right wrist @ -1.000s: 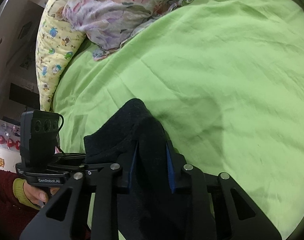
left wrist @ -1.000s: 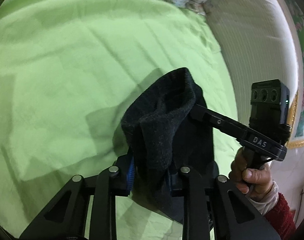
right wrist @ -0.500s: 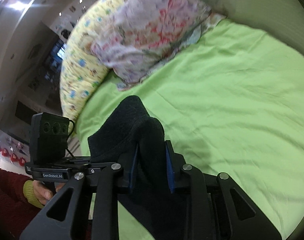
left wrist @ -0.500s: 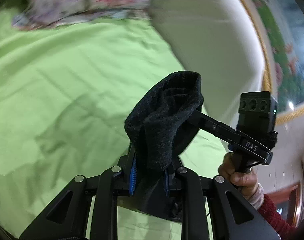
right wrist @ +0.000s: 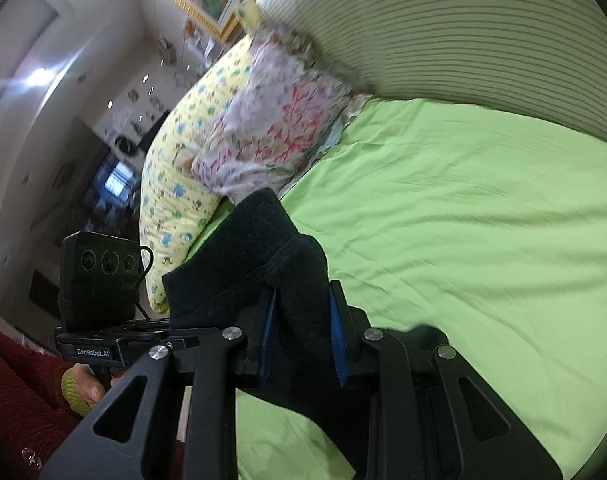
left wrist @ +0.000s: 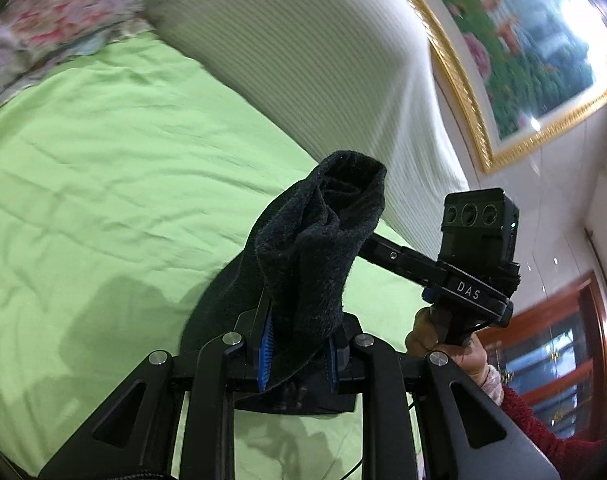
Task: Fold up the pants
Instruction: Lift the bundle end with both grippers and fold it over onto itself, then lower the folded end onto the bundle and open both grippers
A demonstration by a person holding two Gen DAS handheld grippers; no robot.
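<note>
Left wrist view: left gripper (left wrist: 299, 354) clamped on the black fleecy pants (left wrist: 319, 248), a bunched edge standing up ahead of the jaws, the rest sagging toward the wrinkled lime-green bedsheet (left wrist: 115, 184). Fabric runs right to the other tool, marked "DAS".

Right wrist view: right gripper (right wrist: 303, 330) pinching the same pants (right wrist: 243, 272); cloth stretches left to the tool labelled "GenRobot.AI". Both hands equally close; held edge spans between them.
</note>
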